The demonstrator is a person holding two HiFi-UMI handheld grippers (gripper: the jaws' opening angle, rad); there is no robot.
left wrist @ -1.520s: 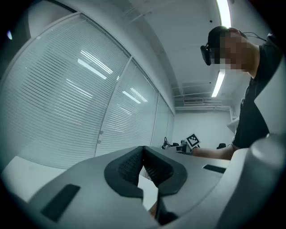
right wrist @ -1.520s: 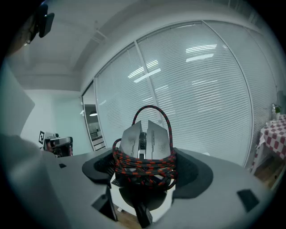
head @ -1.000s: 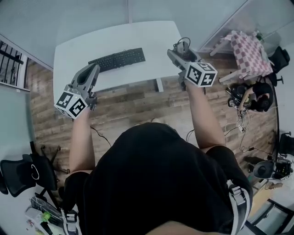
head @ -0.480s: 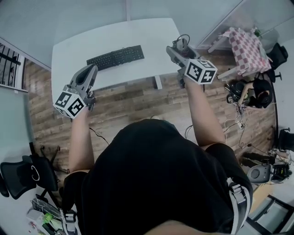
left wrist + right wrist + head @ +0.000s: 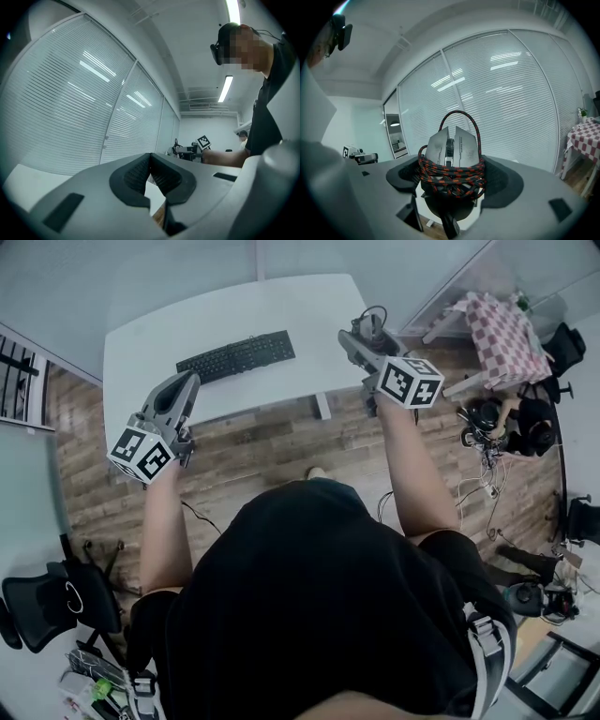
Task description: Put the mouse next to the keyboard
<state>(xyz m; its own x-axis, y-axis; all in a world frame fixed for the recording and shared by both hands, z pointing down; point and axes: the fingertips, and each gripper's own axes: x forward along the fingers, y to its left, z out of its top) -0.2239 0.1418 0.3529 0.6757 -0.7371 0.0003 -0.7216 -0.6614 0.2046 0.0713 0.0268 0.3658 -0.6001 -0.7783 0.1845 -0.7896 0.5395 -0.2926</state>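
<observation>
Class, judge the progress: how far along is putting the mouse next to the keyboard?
Done: the mouse, wrapped in its cord, is gripped by the right gripper. In hand: it is held near the right edge of the table. Left: setting it down beside the keyboard.

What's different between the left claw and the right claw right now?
The right claw grips a grey mouse wound in red-and-black cable; the left claw holds nothing. The left claw's jaws meet, while the right claw's jaws stand apart round the mouse. Both are grey and the same shape.
</observation>
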